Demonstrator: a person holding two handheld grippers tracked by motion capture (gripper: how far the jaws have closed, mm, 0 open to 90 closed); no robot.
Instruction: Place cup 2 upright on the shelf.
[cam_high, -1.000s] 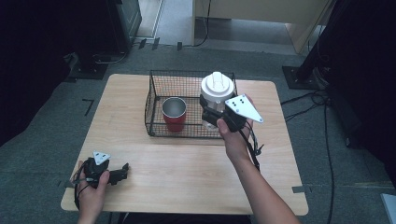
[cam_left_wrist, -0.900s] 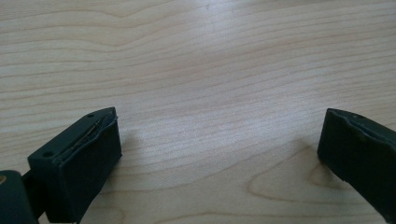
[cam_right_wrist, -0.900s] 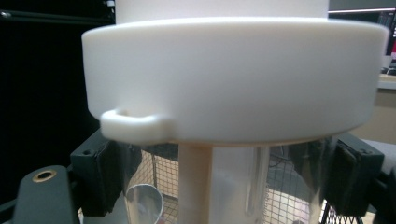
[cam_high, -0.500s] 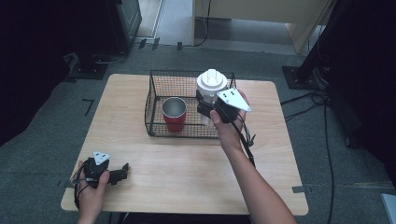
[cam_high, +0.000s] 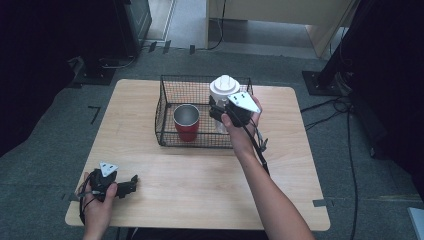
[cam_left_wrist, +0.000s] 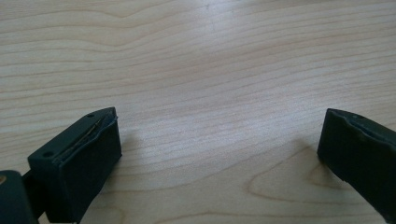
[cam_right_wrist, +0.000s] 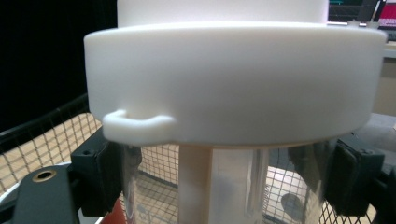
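Right gripper view: white-lidded jar (cam_right_wrist: 233, 93) in right hand-held gripper (cam_right_wrist: 224, 182), unlabelled.

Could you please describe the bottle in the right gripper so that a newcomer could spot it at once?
On the wooden table stands a black wire basket. At its right end is the bottle, clear-bodied with a wide white lid, unlike the red cup beside it.

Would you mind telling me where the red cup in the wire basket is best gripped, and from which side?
Take the red cup at its rim, coming straight down from above. It stands upright with its mouth open, and the wire basket walls block a sideways approach. One jaw could go inside the mouth, one outside. The right tool is occupied with the white-lidded clear bottle, so the open left tool seems the likelier choice.
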